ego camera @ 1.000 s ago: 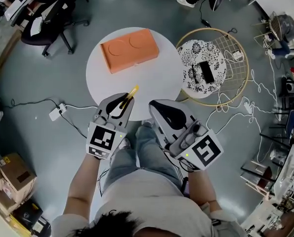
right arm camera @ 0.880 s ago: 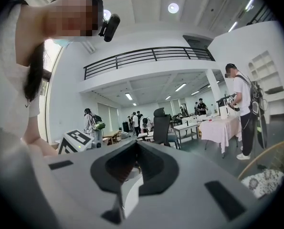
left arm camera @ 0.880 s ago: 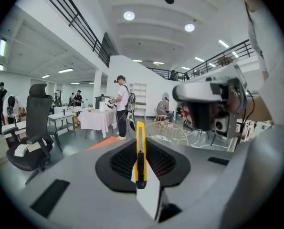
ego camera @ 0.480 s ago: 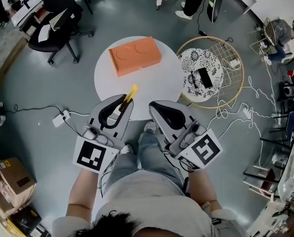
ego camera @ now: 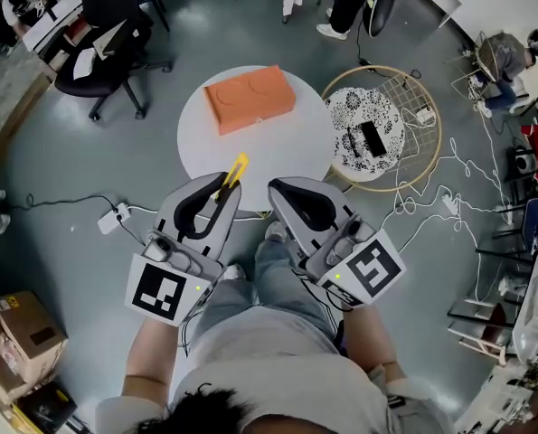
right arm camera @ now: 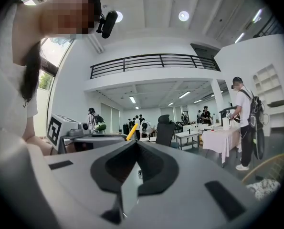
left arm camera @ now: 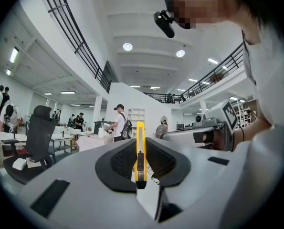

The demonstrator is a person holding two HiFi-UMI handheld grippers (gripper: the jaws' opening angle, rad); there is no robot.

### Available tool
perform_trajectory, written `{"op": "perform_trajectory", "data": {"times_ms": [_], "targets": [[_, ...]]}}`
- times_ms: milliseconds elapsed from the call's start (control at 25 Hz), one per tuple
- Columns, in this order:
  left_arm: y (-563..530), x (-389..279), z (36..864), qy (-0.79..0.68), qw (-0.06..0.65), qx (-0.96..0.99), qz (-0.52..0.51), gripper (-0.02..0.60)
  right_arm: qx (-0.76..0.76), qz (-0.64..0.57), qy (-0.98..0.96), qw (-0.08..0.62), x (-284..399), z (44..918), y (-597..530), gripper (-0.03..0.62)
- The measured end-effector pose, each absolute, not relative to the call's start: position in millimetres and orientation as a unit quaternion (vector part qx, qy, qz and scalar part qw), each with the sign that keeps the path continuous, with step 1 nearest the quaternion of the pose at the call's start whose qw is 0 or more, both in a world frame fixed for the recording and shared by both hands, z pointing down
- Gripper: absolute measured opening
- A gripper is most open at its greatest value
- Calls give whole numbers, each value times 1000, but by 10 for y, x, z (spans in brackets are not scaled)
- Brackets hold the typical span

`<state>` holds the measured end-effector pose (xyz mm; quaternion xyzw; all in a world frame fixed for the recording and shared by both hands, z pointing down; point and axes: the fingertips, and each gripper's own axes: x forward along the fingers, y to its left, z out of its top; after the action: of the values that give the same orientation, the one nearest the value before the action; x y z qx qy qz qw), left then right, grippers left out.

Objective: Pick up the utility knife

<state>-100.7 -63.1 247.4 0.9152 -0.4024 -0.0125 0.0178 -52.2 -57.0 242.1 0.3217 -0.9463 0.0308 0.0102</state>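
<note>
Pickup looked complete: left gripper (ego camera: 221,191) clamped the slim yellow utility knife (ego camera: 236,170); right gripper (ego camera: 278,191) sat closed, empty; next, hold steady.

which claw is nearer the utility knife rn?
Left. The left claw is shut on the utility knife, whose yellow end sticks out past the jaws. The right claw sits beside it to the right, shut on nothing, not touching the knife.

Light: bright and even; I see round ceiling lights (left arm camera: 127,46) overhead.
Shadows: soft, faint.
Edges: gripper views fisheye-bent, corners black.
</note>
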Motion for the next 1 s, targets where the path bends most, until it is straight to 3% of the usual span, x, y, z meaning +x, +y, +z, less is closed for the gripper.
{"op": "perform_trajectory", "data": {"times_ms": [1000], "targets": [[-237,-1145,2294,-391,-4,920,-26,64,311,4,-950,14,-783,2315,-229,8]]}}
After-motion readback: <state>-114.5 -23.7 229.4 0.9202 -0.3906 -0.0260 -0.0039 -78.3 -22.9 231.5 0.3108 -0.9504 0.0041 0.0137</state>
